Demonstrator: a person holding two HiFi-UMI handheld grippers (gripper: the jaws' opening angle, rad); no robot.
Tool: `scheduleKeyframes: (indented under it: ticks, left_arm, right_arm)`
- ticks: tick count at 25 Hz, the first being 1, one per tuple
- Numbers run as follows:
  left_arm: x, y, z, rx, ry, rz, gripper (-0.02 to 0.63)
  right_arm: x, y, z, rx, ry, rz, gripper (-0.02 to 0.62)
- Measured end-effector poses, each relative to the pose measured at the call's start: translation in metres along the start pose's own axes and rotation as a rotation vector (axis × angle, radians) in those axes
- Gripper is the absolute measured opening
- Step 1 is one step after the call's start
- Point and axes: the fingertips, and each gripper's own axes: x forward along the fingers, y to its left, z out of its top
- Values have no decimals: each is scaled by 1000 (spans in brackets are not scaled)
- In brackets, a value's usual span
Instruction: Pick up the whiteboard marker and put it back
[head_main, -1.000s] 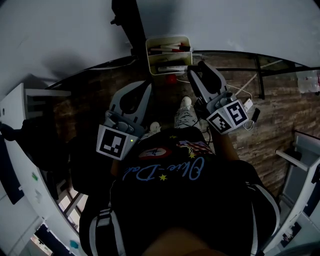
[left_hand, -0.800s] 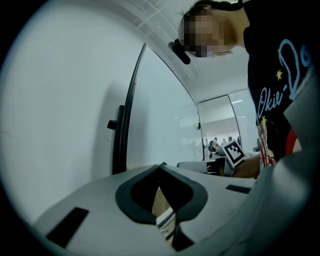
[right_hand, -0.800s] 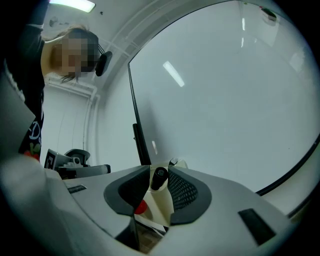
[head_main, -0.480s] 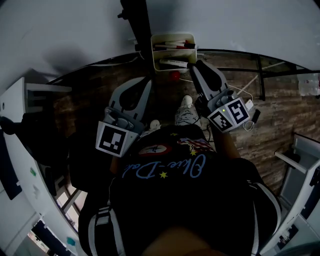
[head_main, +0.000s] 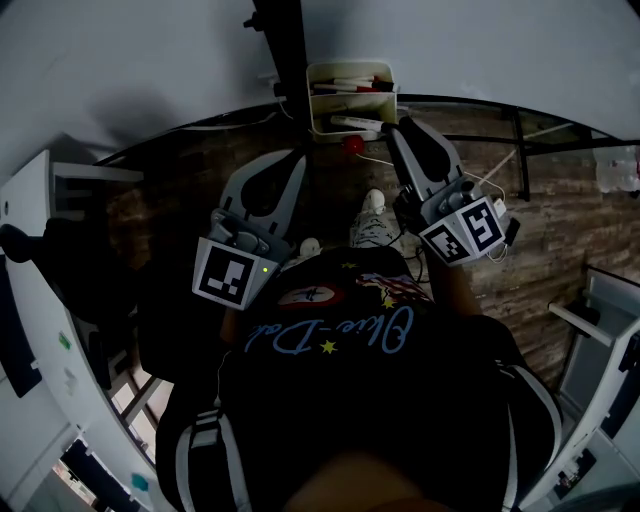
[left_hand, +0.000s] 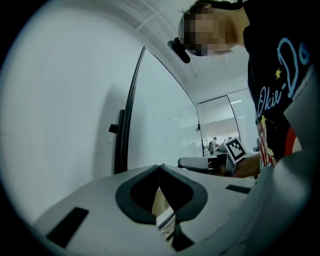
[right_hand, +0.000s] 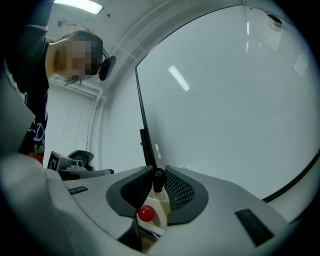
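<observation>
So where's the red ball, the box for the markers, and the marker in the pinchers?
red ball (head_main: 352, 145): head view, middle of the ball.
marker box (right_hand: 161, 205): right gripper view, cream wall beside the ball.
whiteboard marker (right_hand: 158, 176): right gripper view, its dark end.

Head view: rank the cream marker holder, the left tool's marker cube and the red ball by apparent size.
Cream marker holder and left tool's marker cube: alike; the cube is nearer the camera, so unranked.
Red ball: smallest.
</observation>
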Motion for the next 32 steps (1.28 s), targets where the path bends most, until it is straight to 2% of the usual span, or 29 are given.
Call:
scheduleKeyframes:
  ticks: [32]
  left_arm:
    - [-20,0,10,-15,-56,-7,-3]
  right_arm:
    - [-12,26,61,-111,-120,-22,81]
